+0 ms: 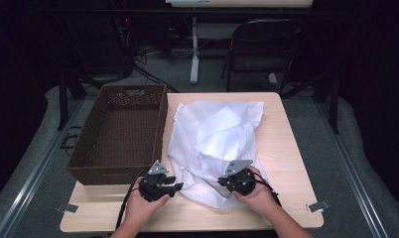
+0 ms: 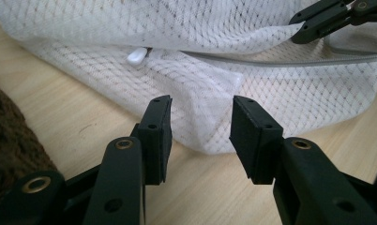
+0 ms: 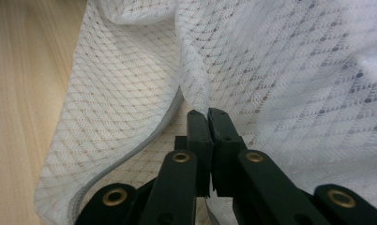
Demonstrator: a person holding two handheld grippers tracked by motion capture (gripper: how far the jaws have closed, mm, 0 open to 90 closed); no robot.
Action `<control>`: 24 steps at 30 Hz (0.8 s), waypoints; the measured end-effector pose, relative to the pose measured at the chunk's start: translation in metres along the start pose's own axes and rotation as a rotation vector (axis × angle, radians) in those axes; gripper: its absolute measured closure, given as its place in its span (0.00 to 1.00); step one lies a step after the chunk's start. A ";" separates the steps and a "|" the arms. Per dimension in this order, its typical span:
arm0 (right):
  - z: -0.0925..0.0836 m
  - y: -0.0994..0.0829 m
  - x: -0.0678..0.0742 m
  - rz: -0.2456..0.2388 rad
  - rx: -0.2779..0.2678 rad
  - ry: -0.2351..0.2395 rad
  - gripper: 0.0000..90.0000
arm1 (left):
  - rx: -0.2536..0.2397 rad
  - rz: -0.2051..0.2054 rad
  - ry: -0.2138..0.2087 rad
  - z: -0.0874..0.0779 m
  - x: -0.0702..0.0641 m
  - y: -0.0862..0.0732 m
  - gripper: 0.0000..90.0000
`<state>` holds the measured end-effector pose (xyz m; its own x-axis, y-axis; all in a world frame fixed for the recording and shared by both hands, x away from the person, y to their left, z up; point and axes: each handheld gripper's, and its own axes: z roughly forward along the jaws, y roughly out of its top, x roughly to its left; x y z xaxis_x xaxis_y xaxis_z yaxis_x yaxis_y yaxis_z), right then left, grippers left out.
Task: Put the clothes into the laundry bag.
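Nearest the high camera, two forearms come in from the bottom edge, each hand wrapped round a black gripper at the near part of the wooden table [image 1: 287,144]. At the near left, the left gripper [image 1: 177,187] rests just short of the white mesh bag [image 1: 212,144]; in the left gripper view its jaws stand apart, with a folded corner of the mesh bag [image 2: 210,93] lying in the gap ahead of them and neither pad pressing on it. A grey zipper [image 2: 294,60] runs across the bag in that view, ending in a small white pull tab [image 2: 137,56], and the tips of the other gripper show at the upper right, on the bag's upper layer. To the right, the right gripper [image 1: 221,181] sits on the bag's near edge; the right gripper view shows it [image 3: 207,115] with jaws drawn together, clamped on a raised fold of the mesh bag [image 3: 280,70] that stands up between the pads. Beyond the hands the bag spreads crumpled over the middle of the table, reaching toward its far edge. Just left of the bag, a brown woven basket [image 1: 160,119] stands alongside it. Farther off, past the table, a dark folding chair [image 1: 262,47] stands on the floor.
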<state>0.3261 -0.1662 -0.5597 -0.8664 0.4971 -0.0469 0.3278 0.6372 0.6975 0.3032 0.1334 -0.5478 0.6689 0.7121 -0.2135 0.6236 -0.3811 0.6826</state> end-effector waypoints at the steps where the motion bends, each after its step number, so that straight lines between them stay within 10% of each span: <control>1: 0.000 0.000 0.000 0.001 -0.001 -0.002 0.96 | -0.006 -0.004 0.002 -0.001 0.000 -0.001 0.64; 15: -0.028 0.006 0.006 -0.011 -0.152 -0.093 0.59 | -0.029 0.030 0.022 -0.010 -0.005 -0.001 0.56; 24: -0.046 0.004 0.001 0.008 -0.201 -0.164 0.54 | -0.065 0.028 0.038 -0.019 -0.003 -0.001 0.55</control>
<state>0.3093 -0.1905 -0.5245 -0.7860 0.6010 -0.1450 0.2385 0.5112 0.8257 0.2927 0.1428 -0.5343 0.6689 0.7241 -0.1682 0.5765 -0.3624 0.7324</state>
